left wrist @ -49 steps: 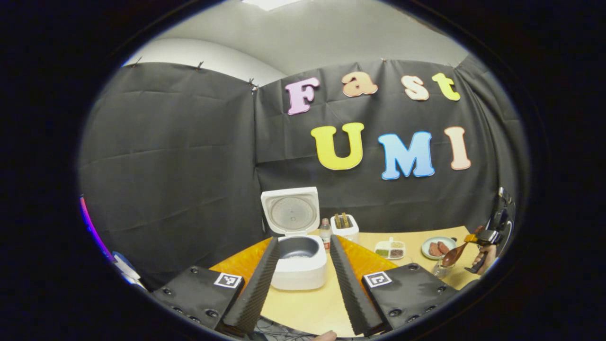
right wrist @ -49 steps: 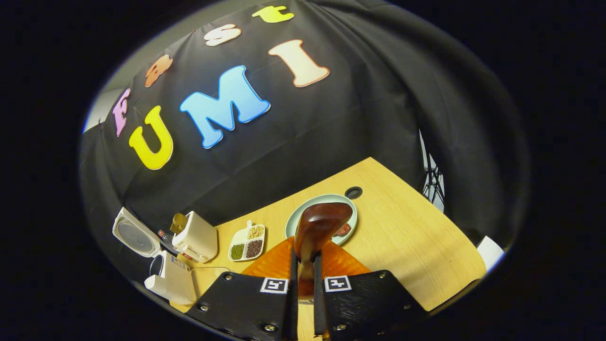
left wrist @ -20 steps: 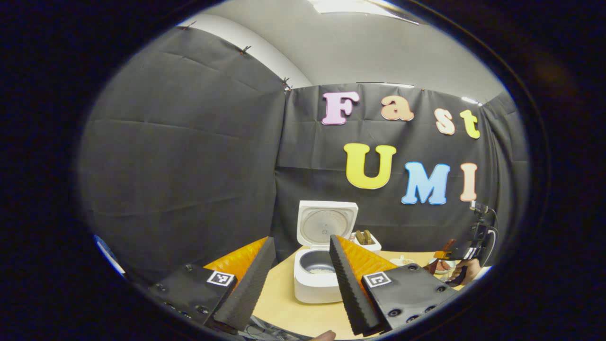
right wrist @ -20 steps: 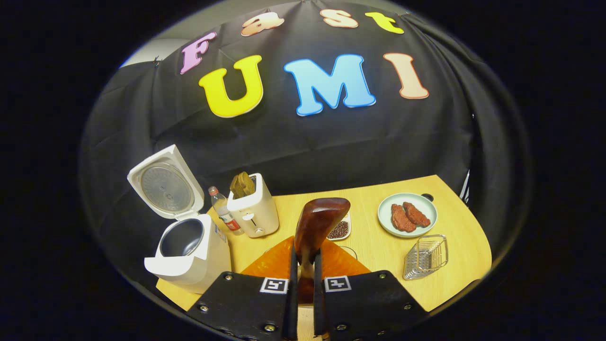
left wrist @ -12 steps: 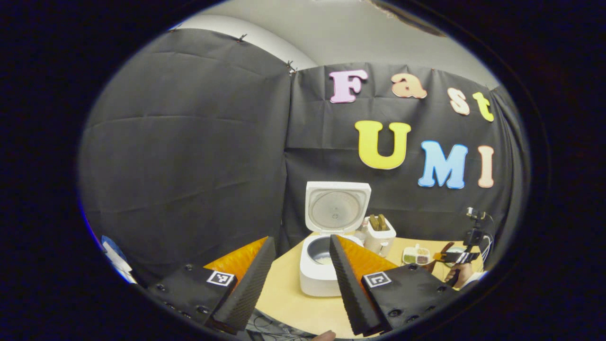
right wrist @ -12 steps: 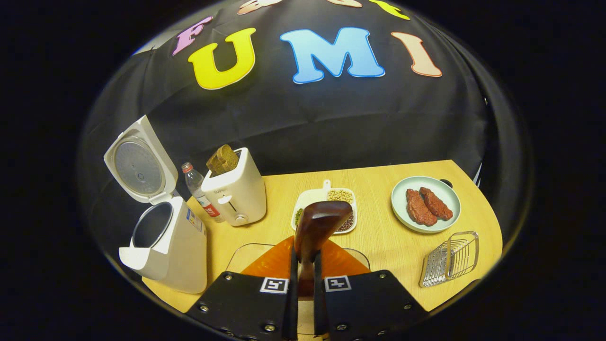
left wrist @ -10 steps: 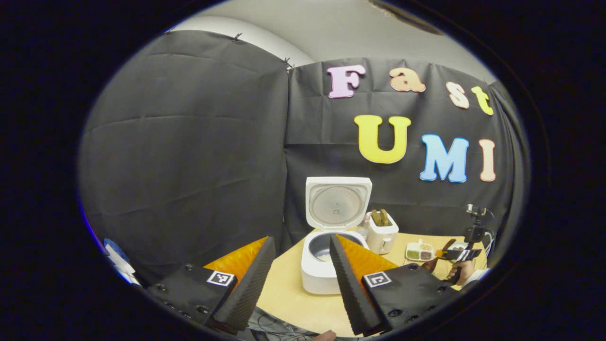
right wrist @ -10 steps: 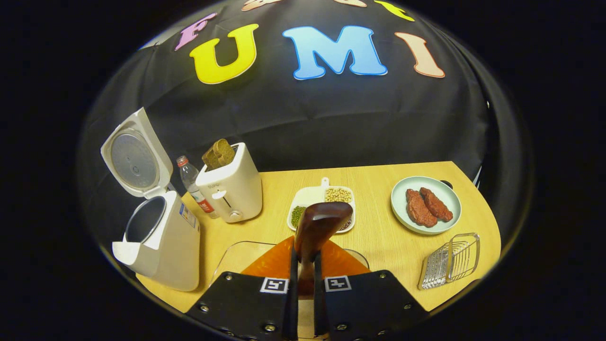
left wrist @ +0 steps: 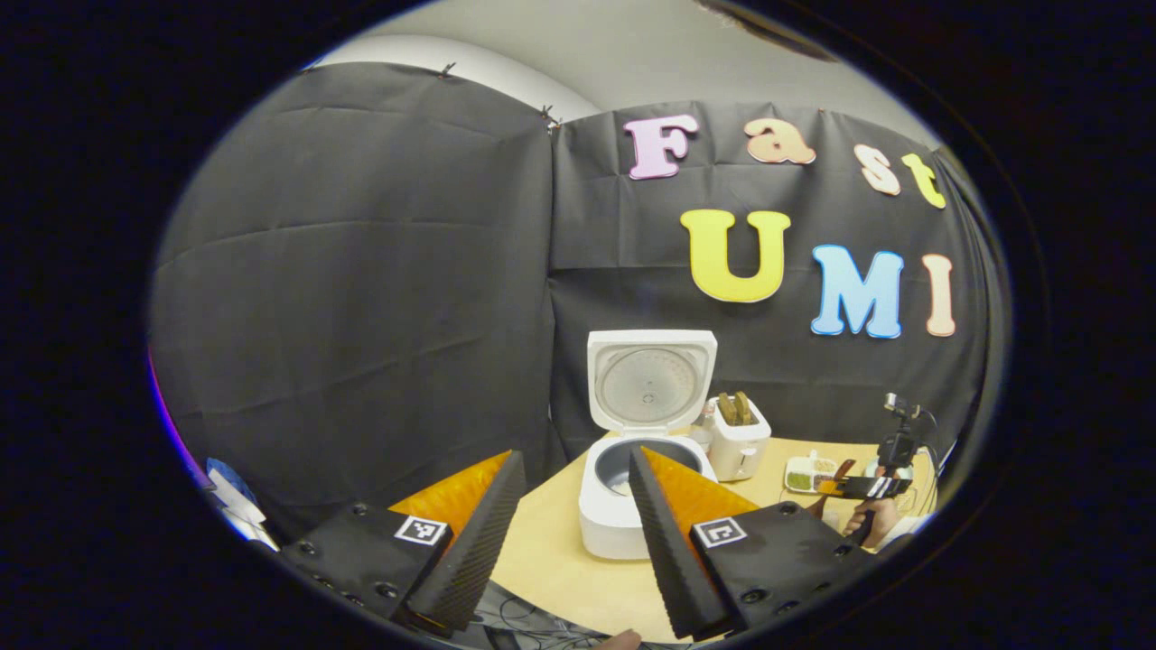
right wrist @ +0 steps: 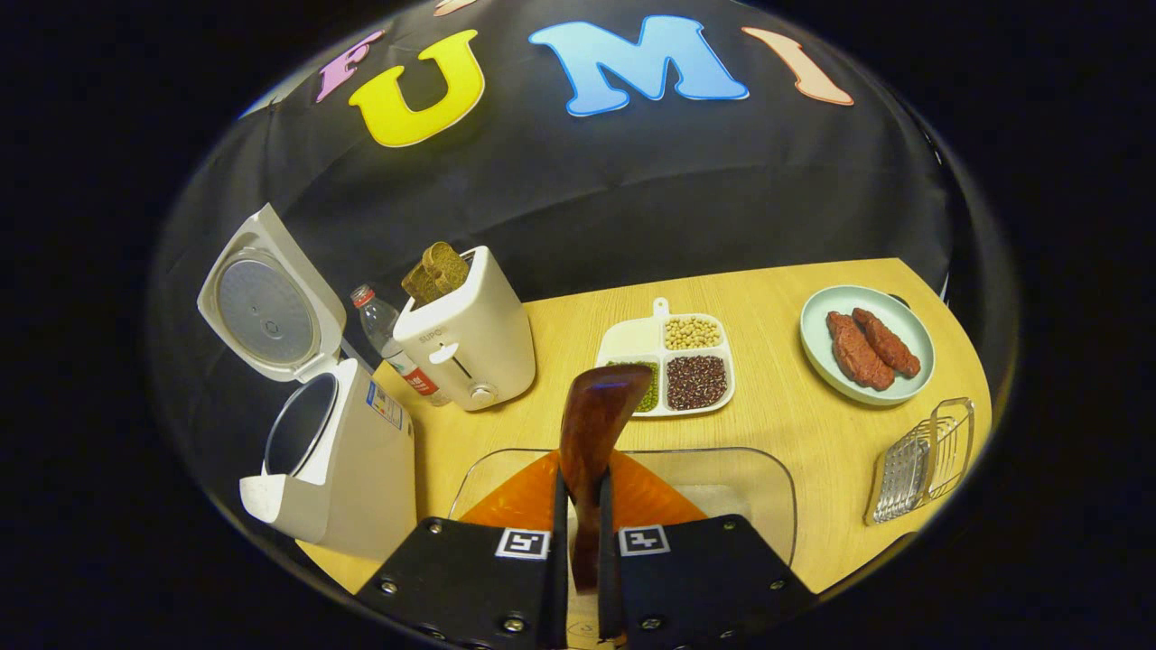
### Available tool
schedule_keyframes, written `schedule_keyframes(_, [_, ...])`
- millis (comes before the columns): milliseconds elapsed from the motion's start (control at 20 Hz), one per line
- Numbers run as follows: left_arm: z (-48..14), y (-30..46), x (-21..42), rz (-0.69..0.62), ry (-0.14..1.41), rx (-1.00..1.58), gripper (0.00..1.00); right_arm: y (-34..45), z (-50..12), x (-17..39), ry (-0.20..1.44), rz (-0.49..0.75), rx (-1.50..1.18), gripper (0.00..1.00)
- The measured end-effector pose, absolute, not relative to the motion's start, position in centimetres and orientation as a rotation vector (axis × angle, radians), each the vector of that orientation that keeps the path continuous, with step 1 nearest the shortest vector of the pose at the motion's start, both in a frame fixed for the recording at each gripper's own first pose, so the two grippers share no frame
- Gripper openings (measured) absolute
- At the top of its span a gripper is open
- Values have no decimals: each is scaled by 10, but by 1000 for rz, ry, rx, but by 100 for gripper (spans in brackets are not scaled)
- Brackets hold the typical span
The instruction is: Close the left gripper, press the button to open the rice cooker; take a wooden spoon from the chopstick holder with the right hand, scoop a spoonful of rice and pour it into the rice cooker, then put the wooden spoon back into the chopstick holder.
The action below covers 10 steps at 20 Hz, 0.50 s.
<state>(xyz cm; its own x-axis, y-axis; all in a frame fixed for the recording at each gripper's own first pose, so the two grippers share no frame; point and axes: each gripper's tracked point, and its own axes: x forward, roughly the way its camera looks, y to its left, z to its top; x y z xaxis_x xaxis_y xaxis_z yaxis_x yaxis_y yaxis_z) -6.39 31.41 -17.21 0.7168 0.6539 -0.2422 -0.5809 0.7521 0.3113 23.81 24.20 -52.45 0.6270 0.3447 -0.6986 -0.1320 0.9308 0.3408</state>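
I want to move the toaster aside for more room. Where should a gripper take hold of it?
Grip the toaster across its narrow body, coming from above: it stands upright, tall and slim. Keep off the bread sticking out of the top and the lever on its front.

A staged recording booth: black cloth walls (left wrist: 361,271) around a wooden table (right wrist: 777,415) set with a toaster (right wrist: 465,334).

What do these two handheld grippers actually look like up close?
Each is a black body with visible screws and a small square black-and-white marker on each half. The left gripper has two long wedge-shaped fingers with a ribbed surface. The right gripper has the same black plates and markers, its fingers seen edge-on as thin blades.
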Motion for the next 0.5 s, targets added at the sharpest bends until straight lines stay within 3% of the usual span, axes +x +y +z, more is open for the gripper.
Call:
schedule_keyframes(50, [-169,314,-63,693,346,221,84,247,-525,237,862,284,297,14])
schedule_keyframes(100, [-169,315,-63,697,344,225,78,250,-524,237,871,285,330,13])
schedule_keyframes(350, [-168,313,-71,711,342,230,77,268,-521,233,905,303,456,14])
schedule_keyframes(400, [-169,312,-72,709,339,234,90,272,-519,232,918,304,498,13])
schedule_keyframes(450, [-168,311,-72,707,338,238,78,271,-519,232,922,295,524,13])
schedule_keyframes(500, [-167,308,-72,704,337,242,78,268,-518,232,924,291,534,14])
